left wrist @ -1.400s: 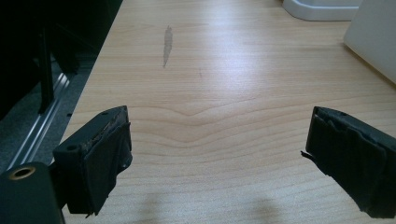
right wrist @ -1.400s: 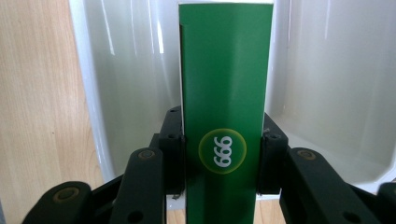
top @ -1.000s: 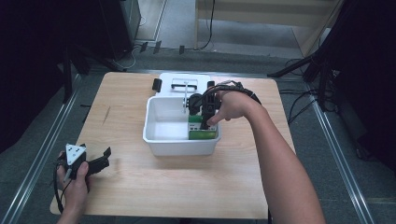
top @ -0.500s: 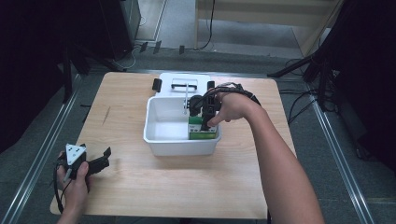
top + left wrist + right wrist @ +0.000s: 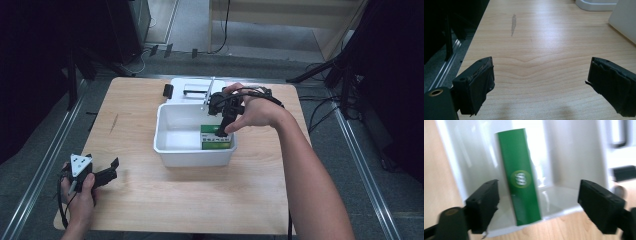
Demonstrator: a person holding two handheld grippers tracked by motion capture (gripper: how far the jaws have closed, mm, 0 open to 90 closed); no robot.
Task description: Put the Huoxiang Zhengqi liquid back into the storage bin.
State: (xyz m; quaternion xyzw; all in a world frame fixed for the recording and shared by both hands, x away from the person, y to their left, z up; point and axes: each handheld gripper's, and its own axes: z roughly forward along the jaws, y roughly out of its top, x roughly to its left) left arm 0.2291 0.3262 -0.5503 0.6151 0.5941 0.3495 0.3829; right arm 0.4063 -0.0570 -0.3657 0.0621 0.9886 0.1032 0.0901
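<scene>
Now, right gripper (image 5: pixel 223 131): hung over the near right corner of the white tub (image 5: pixel 172 150), jaws having just sprung wide; its own view showed both black pads standing clear of the green box (image 5: pixel 520 180), nothing pinched.
Green box: stood on edge inside the tub, against the near wall at the right corner (image 5: pixel 217 137); free of the jaws on both sides.
Writing on box: a round pale emblem sat midway down the narrow green face; blur made the characters unreadable. A white panel on the box front in the high view was too small to read.
Left gripper (image 5: pixel 100 175): rested low at the near left corner of the table (image 5: pixel 150 200), jaws spread wide over bare wood (image 5: pixel 539 72), holding nothing.
Tub room: the left and middle of the tub floor lay bare, with the box crowding one corner only.
Tub edges: the near rim sat just under the right gripper; the far rim ran close beside a white lid (image 5: pixel 192 90) with a handle, behind the tub.
Table edges: the left gripper sat near the left edge, where a metal rail (image 5: pixel 446 70) ran alongside below.
Open wood: a broad bare stretch lay between the left gripper and the tub; a grey smear (image 5: pixel 513 23) marked the wood ahead of the left jaws.
Small black item (image 5: pixel 168 91): lay by the lid's left end, well apart from both grippers.
</scene>
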